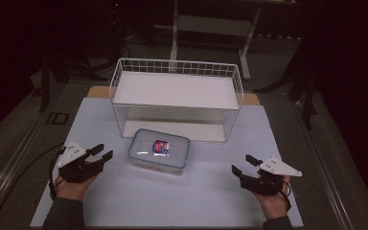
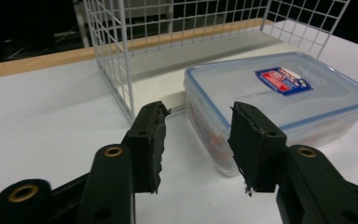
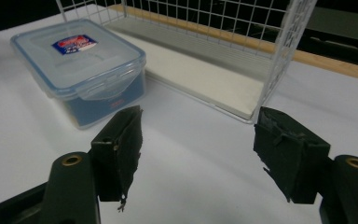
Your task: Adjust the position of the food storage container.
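A dim lab or test room, set up for recording

You're at a counter (image 1: 124, 201) covered with a plain white sheet over a wooden top, its edge showing at 12 o'clock. Beyond it, at 12 to 1 o'clock, a bare metal table frame (image 1: 211, 24) stands on grey carpet, and dark stands (image 1: 306, 91) flank you at 10 and 2 o'clock in unlit surroundings.

A clear plastic container (image 1: 159, 150) with a blue-sealed lid shut and a red-and-blue label lies flat at the table's centre, just 6 o'clock of the white wire rack (image 1: 176, 98), contents perhaps blue.
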{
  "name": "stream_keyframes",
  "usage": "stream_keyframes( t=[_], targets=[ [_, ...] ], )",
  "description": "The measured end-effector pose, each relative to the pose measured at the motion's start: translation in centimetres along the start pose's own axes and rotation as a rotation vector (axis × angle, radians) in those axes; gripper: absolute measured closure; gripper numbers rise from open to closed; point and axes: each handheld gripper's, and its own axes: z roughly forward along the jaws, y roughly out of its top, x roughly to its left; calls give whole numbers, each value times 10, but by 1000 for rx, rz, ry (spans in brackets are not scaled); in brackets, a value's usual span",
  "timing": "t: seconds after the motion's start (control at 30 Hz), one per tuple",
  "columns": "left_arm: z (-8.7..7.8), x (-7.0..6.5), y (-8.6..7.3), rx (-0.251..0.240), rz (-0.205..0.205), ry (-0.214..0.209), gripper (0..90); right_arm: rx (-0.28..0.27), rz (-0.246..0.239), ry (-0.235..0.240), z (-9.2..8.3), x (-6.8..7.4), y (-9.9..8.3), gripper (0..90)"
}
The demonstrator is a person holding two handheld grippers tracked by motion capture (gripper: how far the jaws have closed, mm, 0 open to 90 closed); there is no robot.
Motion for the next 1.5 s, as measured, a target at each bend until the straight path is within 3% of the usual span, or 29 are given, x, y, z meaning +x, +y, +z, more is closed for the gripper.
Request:
stream_keyframes(
  t=[0.2, 0.5, 0.6, 0.67, 0.83, 1.1, 1.2, 1.5],
  targets=[
    [-2, 2, 0, -6, -3, 6, 582, -12, 13, -14, -2, -4, -1, 317],
    [9, 0, -1, 27, 3, -33, 644, -13, 20, -38, -4, -8, -2, 317],
    [11, -1, 2, 14, -5, -36, 668, -16, 23, -36, -4, -9, -3, 313],
    [13, -3, 3, 16, -4, -35, 698, -13, 24, -35, -4, -9, -3, 310],
    [21, -3, 3, 58, 4, -16, 894, -14, 33, -37, -3, -10, -3, 309],
    [40, 0, 0, 107, -26, 17, 900, -9, 27, -27, 0, -8, -3, 296],
    [49, -5, -1, 133, 1, 16, 900, -8, 36, -25, 0, -8, -3, 292],
    [71, -8, -5, 176, 24, 19, 900, -13, 47, -13, 0, -9, -3, 282]
  ],
)
